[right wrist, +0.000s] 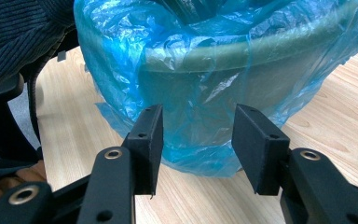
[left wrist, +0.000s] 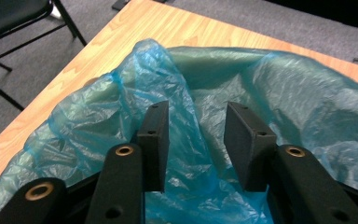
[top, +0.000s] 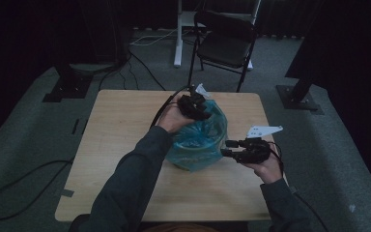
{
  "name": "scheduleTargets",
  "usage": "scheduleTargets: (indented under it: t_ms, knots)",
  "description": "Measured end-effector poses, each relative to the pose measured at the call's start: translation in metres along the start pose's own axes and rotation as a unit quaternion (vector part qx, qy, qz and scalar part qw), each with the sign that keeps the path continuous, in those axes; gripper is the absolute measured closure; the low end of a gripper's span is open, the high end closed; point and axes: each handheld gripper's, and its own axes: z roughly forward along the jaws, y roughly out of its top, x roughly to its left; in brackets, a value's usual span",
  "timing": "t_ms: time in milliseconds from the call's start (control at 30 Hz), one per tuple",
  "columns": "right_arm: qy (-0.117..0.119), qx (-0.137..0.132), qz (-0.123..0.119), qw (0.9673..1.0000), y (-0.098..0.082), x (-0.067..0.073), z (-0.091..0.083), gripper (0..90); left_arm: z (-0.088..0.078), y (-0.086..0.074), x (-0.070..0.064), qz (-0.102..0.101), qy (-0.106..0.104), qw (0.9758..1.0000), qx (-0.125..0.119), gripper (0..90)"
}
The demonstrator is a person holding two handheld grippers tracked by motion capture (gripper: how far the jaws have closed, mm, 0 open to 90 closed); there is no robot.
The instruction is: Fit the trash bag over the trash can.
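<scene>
- Blue plastic bag (top: 200, 142) draped over a green round bin (right wrist: 242, 51); sits near the middle of the wooden table (top: 121, 145), a little toward the right side; crinkled film hangs down the bin's wall and bunches at its foot on the tabletop
- Left gripper (top: 195, 107) held over the far rim of the bag in the high view; jaws apart in the left gripper view, a raised fold of the blue film (left wrist: 168, 79) standing between and just beyond them; contact with the film not clear
- Right gripper (top: 229, 147) low at the bag's right side, pointing at it; jaws apart in the right gripper view, level with the lower wall of the covered bin; close to the film, touching or not cannot be told
- Grey three-cornered plate (top: 263, 130) on top of the right gripper
- Dark sleeve (top: 130, 183) of the left arm crossing the table toward the bag; same sleeve at the left edge of the right gripper view
- Black folding chair (top: 224, 43) on the grey carpet beyond the table; cables (top: 24, 179) trailing on the floor at the left
</scene>
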Motion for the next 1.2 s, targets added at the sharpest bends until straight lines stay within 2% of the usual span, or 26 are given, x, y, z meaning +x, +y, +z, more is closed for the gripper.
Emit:
scheduleTargets:
  t_ms: [167, 333, 500, 733, 800, 867, 900, 933, 967, 1033, 1100, 1133, 1200]
  knots:
    - [0.000, -0.001, 0.001, 1.0000, 0.000, 0.000, 0.000, 52.9, 0.005, 0.000, -0.003, 0.011, 0.006, 0.9997, 0.022, 60.8]
    - [0.000, 0.000, 0.003, 1.0000, 0.000, 0.001, -0.001, 52.8, 0.009, 0.000, -0.003, 0.012, 0.008, 0.9991, 0.040, 61.7]
    - [0.000, 0.000, 0.002, 1.0000, 0.000, 0.001, 0.000, 52.8, 0.016, 0.001, -0.004, 0.018, 0.013, 0.9972, 0.072, 61.7]
    - [0.000, 0.000, 0.002, 1.0000, 0.000, 0.001, -0.001, 52.8, 0.026, 0.001, -0.005, 0.027, 0.023, 0.9921, 0.120, 61.2]
    - [0.000, 0.000, 0.001, 1.0000, 0.000, 0.001, -0.001, 52.8, 0.029, 0.000, -0.007, 0.032, 0.025, 0.9901, 0.134, 61.2]
    - [0.000, 0.000, 0.001, 1.0000, 0.000, 0.001, -0.001, 52.8, 0.032, 0.000, -0.008, 0.041, 0.027, 0.9871, 0.153, 61.2]
    - [0.000, 0.000, 0.001, 1.0000, 0.000, 0.001, -0.001, 52.8, 0.032, 0.000, -0.008, 0.041, 0.027, 0.9871, 0.153, 61.2]
    - [0.000, 0.000, 0.001, 1.0000, 0.000, 0.001, -0.001, 52.8, 0.035, 0.000, -0.010, 0.045, 0.024, 0.9855, 0.162, 61.2]
    - [0.000, 0.000, 0.001, 1.0000, 0.000, 0.001, -0.001, 52.8, 0.035, 0.000, -0.010, 0.045, 0.024, 0.9855, 0.162, 61.3]
    - [0.000, -0.001, 0.001, 1.0000, 0.000, 0.001, -0.001, 52.8, 0.037, -0.001, -0.009, 0.046, 0.021, 0.9834, 0.174, 61.3]
    - [0.000, -0.001, 0.001, 1.0000, 0.000, 0.001, -0.001, 52.8, 0.037, -0.001, -0.009, 0.046, 0.021, 0.9834, 0.174, 61.3]
    - [0.000, -0.001, 0.001, 1.0000, 0.000, 0.001, -0.001, 52.7, 0.042, -0.002, -0.011, 0.051, 0.017, 0.9796, 0.194, 61.3]
    - [0.001, -0.001, 0.001, 1.0000, 0.000, 0.001, -0.001, 52.8, 0.042, -0.002, -0.012, 0.053, 0.015, 0.9790, 0.196, 61.3]
